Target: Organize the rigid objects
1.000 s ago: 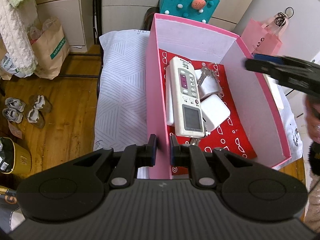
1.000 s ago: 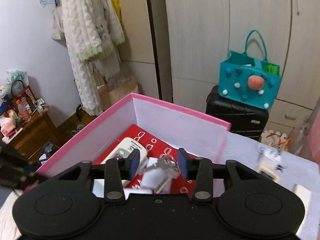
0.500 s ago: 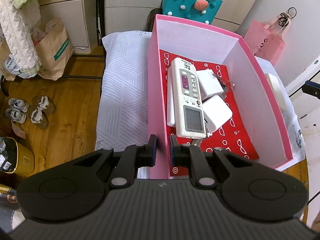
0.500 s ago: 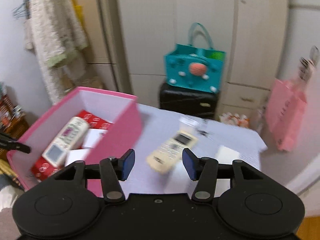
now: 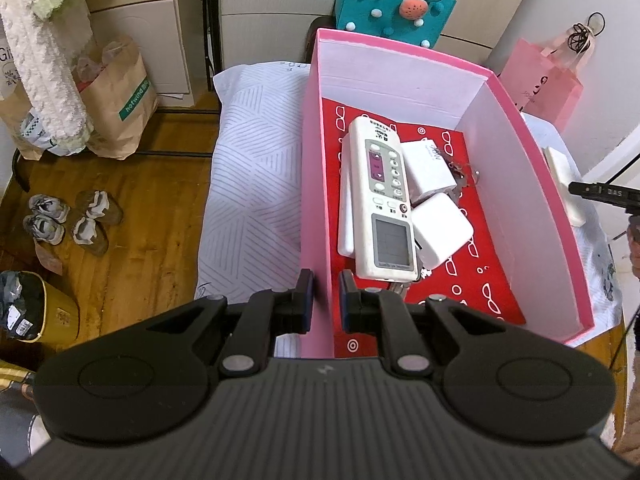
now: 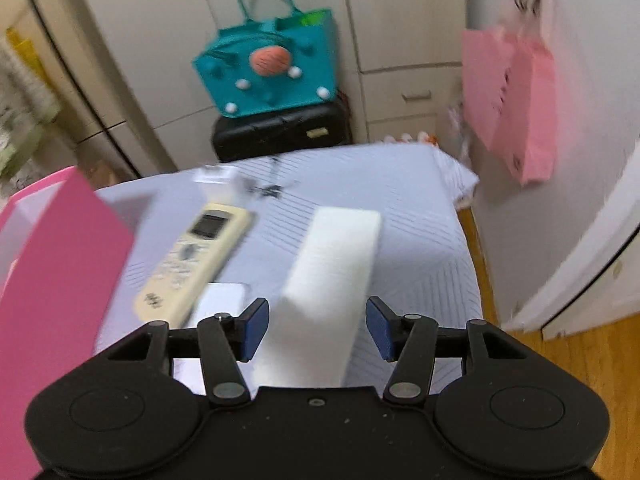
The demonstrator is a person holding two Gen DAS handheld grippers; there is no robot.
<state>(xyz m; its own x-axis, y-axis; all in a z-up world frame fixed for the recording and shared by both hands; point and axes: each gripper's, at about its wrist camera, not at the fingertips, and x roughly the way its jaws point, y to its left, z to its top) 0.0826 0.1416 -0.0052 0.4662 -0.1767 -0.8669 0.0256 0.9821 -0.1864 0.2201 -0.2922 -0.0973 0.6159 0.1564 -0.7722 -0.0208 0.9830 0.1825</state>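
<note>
- Swinging away from the pink box (image 5: 532, 200), the right gripper (image 6: 316, 328) now straddles a white block (image 6: 332, 276), jaws apart, untouched.
- Left gripper (image 5: 323, 300) pinches the box's wall, steadying it.

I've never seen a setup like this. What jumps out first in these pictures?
The bright pink box on the pale striped cloth dominates; the left gripper pinches its near wall. Inside, on a red lining, lie a white remote and white square adapters. Beside the box, the right gripper stands open around a white block, next to a cream remote.
</note>
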